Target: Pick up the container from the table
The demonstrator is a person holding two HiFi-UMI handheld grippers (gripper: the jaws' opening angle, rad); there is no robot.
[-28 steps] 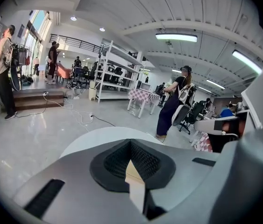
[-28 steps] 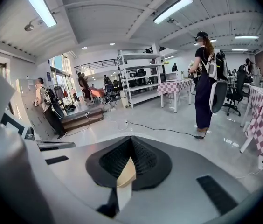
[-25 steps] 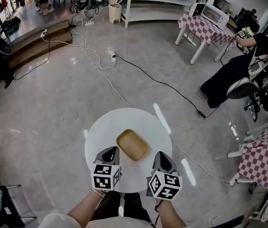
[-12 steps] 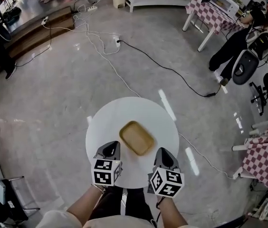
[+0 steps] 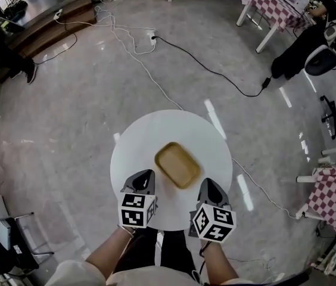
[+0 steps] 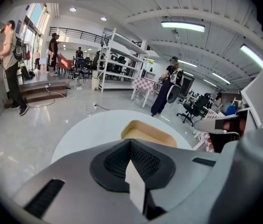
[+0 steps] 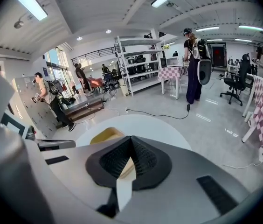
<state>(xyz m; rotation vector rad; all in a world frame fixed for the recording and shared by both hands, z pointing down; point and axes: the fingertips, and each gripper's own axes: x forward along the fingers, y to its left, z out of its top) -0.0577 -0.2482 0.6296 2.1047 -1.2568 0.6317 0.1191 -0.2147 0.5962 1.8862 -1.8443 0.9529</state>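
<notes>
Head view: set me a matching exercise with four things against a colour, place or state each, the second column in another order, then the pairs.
Things:
1 container
2 table
3 left gripper
4 cable

Descriptions:
A black, lying on the floor
B tan, near the table's middle
C jaws shut, nothing between them
D white and round

Pairs: 1-B; 2-D; 3-C; 4-A

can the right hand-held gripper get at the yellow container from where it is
Probably yes: nothing lies between the right hand-held gripper and the shallow yellow rectangular container, though its jaws are shut.
</notes>
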